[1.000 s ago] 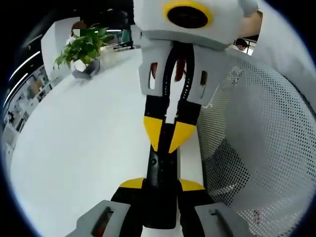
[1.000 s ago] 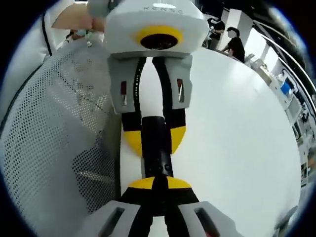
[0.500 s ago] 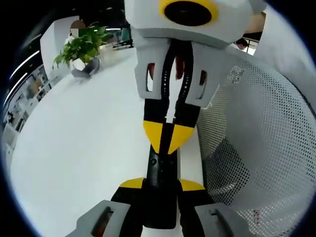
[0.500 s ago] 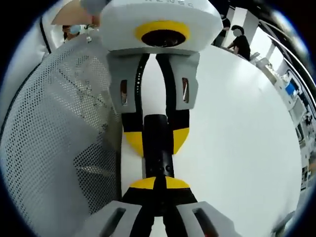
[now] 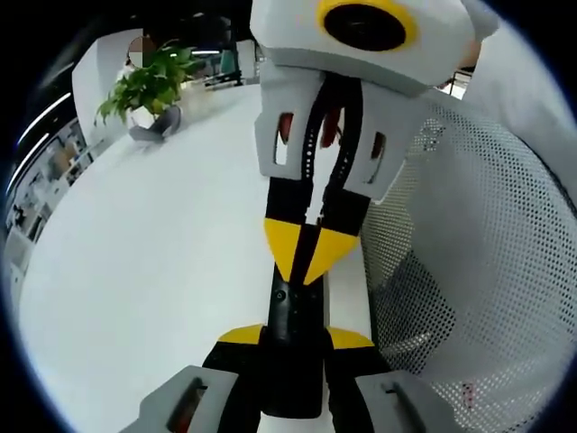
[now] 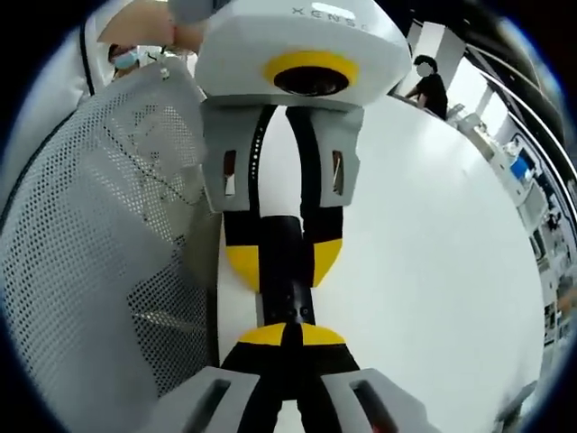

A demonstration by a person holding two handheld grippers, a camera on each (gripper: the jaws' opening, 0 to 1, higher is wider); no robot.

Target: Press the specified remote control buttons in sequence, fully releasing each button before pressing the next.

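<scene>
- The left gripper (image 5: 293, 338) has its yellow-tipped jaws clamped on the near end of a black remote control (image 5: 290, 311), holding it off a white table (image 5: 153, 271); in the right gripper view the same tongs (image 6: 281, 262) straddle the remote's far end.
- The right gripper (image 6: 284, 336) has its jaws drawn together, their yellow tips meeting over the remote control (image 6: 287, 289); whether they touch it cannot be told.
- In the left gripper view those closed tips (image 5: 305, 255) come down from above onto the remote's top face.
- The remote sits between the two tools, above the table's edge.
- A person's white mesh sleeve (image 5: 469, 271) hangs just beside the tools, also seen in the right gripper view (image 6: 99, 262).
- A potted plant (image 5: 149, 95) stands well apart at the far side of the table.
- People (image 6: 431, 81) sit beyond the table (image 6: 433, 253).
</scene>
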